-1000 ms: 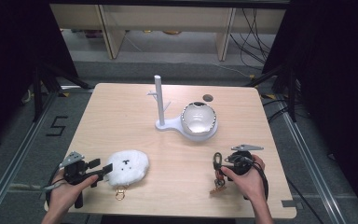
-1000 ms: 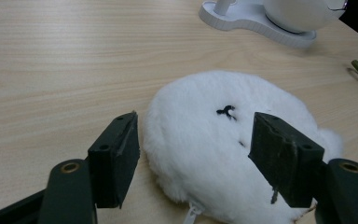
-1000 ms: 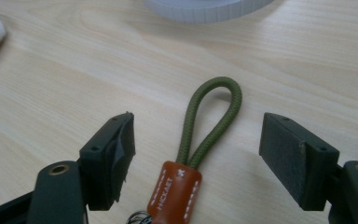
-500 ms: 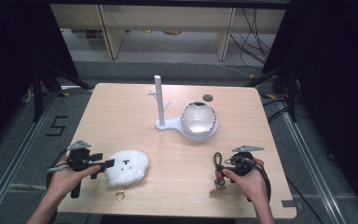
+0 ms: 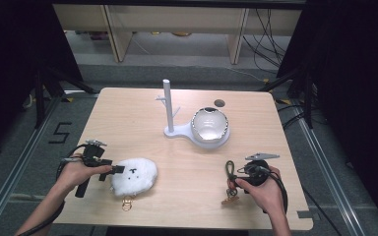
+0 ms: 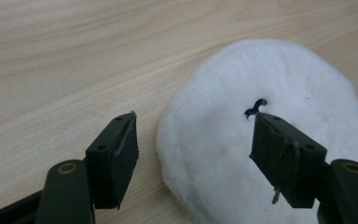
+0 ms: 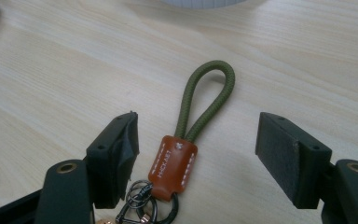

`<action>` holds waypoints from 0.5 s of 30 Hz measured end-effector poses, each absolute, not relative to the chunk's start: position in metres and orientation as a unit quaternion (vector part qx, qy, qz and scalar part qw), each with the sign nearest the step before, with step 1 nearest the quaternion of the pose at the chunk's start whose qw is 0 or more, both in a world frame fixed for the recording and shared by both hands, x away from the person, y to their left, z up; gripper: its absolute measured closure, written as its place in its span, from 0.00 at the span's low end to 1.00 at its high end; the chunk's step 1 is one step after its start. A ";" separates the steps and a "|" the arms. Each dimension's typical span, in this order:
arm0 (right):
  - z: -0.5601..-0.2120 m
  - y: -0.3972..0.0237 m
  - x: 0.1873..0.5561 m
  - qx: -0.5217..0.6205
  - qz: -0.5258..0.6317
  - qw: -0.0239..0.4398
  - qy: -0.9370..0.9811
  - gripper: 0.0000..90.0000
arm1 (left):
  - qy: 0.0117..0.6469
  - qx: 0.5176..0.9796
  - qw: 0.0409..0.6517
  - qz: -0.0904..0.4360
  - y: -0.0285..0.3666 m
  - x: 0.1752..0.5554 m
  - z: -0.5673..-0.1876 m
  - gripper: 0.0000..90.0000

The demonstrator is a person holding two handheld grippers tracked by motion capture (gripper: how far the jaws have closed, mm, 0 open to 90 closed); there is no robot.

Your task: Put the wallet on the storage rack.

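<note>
Pale wood surface [image 5: 142,118] carrying one white plush [image 5: 134,175] near its front-left corner, one olive-looped keychain [image 5: 230,183] toward the front-right, and one white stand [image 5: 169,107] with one bowl [image 5: 209,124], contents unclear, at the back. Left gripper [image 5: 109,169] jaws gape astride the plush's edge; right gripper [image 5: 233,183] jaws gape around the keychain.

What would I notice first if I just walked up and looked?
Probably the fluffy white plush toy near the table's front left, with the open left tongs at its edge. Next, the green cord keychain lying between the open right tongs, and the white stand farther back.
</note>
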State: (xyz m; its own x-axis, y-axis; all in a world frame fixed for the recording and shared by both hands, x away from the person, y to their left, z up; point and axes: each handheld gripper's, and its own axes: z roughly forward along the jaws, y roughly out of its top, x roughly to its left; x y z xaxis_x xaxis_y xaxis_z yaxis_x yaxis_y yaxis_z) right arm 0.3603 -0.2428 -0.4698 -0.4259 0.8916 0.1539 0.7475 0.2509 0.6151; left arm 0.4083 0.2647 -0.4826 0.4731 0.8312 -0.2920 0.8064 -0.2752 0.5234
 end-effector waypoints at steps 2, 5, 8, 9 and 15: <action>-0.470 -0.243 0.361 0.520 0.315 0.112 0.786 0.34 | 0.518 0.797 0.310 0.009 0.262 0.410 -0.485 0.34; -0.473 -0.241 0.360 0.528 0.323 0.112 0.778 0.34 | 0.515 0.805 0.296 0.003 0.260 0.411 -0.491 0.34; -0.473 -0.241 0.359 0.527 0.322 0.111 0.779 0.34 | 0.515 0.805 0.295 -0.002 0.259 0.412 -0.494 0.34; -0.473 -0.241 0.360 0.523 0.323 0.113 0.780 0.34 | 0.521 0.800 0.299 0.002 0.257 0.411 -0.495 0.34; -0.475 -0.240 0.360 0.524 0.326 0.100 0.781 0.34 | 0.517 0.802 0.300 0.004 0.258 0.411 -0.496 0.36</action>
